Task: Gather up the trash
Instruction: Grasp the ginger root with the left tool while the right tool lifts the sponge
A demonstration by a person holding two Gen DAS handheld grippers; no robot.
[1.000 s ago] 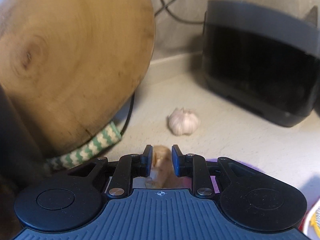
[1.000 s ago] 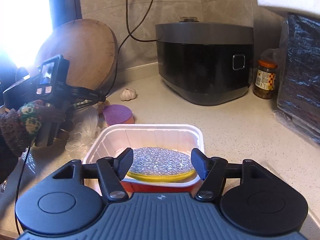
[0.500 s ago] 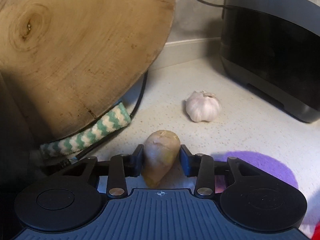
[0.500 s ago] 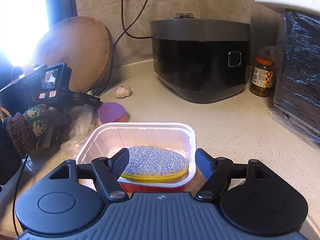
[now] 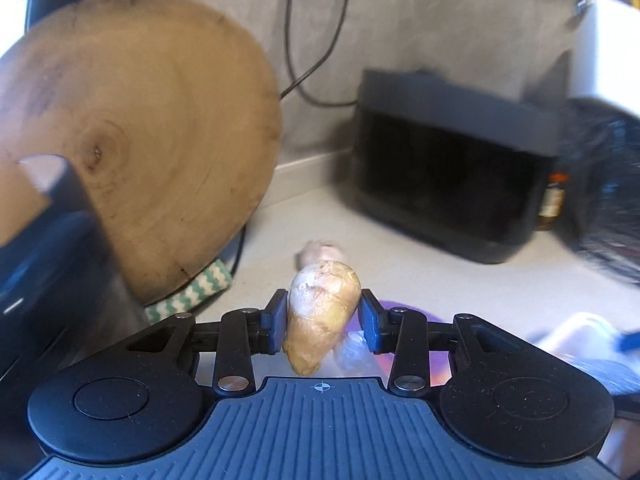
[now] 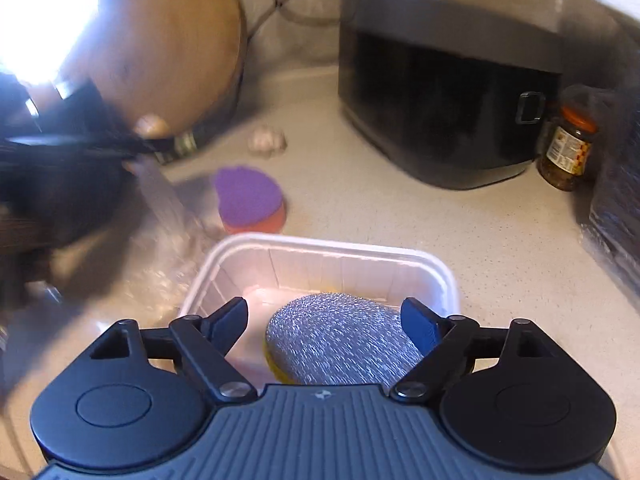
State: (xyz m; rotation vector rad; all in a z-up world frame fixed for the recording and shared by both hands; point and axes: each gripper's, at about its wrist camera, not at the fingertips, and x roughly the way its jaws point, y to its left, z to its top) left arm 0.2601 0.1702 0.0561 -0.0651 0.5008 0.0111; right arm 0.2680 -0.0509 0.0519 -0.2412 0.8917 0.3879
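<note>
The left gripper [image 5: 323, 316] was clamped on the tan ginger-like scrap [image 5: 320, 312], whose long axis ran twelve to six between the pads, blunt end up and tip hanging down clear of the counter [image 5: 400, 272]. The right gripper [image 6: 324, 320] was opening with nothing pressed between its jaws, straddling the silver scouring pad [image 6: 340, 344] in the white tray [image 6: 440, 276]. From that tray the scrap sat out at ten o'clock, so the left hand looked best placed to drop it in.

Left gripper [image 5: 323, 322] clamped on ginger [image 5: 320, 316], above counter [image 5: 420, 280]; garlic [image 5: 320, 252] behind, board [image 5: 140, 136] leaning at wall.
</note>
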